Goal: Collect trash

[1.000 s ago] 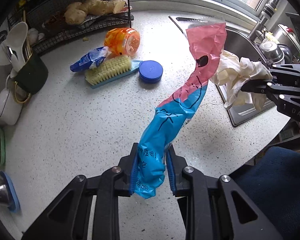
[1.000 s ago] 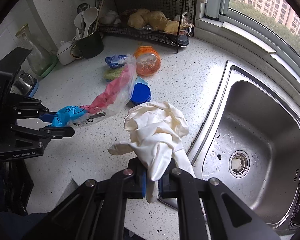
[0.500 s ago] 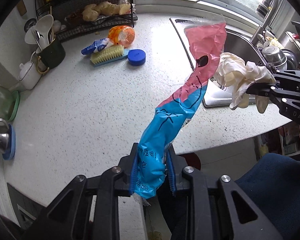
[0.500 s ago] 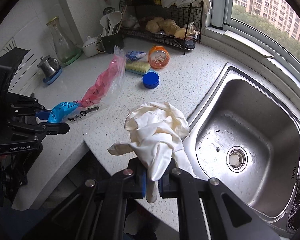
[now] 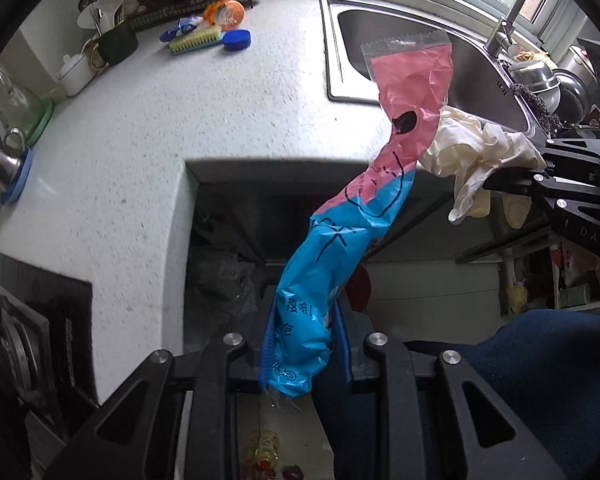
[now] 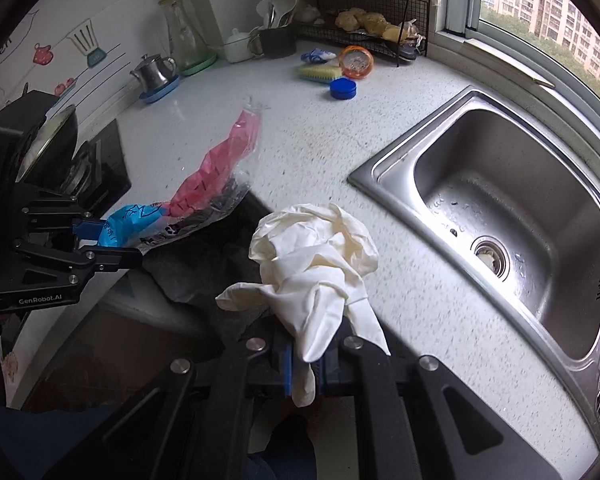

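My left claw (image 5: 306, 354) pinches a blue-and-pink plastic wrapper (image 5: 354, 216); my right claw (image 6: 302, 366) clamps crumpled white gloves (image 6: 314, 258). Both hang past the speckled tabletop's (image 5: 148, 120) edge.

The near desk (image 6: 292, 152) lies bare and passable; the far corner is crowded by a brush (image 6: 318, 73), blue lid (image 6: 343, 89) and orange jar (image 6: 356, 62). The sink (image 6: 512, 216) opens at right.
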Demonstrator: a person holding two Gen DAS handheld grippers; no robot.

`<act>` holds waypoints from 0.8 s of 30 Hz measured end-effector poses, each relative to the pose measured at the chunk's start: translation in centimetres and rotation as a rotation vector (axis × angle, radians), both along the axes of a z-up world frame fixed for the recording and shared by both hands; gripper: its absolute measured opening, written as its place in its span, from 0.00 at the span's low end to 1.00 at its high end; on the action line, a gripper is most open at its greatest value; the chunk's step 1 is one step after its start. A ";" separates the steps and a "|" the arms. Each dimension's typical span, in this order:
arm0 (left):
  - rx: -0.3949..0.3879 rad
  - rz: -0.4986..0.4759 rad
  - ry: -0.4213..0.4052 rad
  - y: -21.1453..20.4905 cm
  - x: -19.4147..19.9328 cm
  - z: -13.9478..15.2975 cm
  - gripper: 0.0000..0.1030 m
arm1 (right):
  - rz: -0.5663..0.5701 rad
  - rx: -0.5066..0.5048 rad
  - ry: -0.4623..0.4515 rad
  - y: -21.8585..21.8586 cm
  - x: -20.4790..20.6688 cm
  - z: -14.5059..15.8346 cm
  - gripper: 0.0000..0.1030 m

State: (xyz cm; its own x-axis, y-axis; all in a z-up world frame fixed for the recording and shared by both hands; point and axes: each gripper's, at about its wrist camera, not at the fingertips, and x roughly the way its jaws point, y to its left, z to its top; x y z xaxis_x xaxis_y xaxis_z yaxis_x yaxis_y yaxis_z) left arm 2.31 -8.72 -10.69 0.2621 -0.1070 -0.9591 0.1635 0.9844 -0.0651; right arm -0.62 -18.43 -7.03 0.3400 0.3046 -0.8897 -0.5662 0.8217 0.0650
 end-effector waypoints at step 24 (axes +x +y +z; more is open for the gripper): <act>-0.010 -0.038 0.331 -2.4 -1.8 -21.3 0.23 | -0.092 -0.080 0.283 0.1 -3.9 -18.4 0.07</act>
State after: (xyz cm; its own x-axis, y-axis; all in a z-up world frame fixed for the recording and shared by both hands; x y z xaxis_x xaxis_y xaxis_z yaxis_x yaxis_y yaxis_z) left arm 0.54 -11.10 -32.01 -0.0682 -0.1209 -0.9903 0.1686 0.9770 -0.1308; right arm -4.55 -18.36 -25.44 0.0986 0.2095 -0.9728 -0.4578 0.8775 0.1426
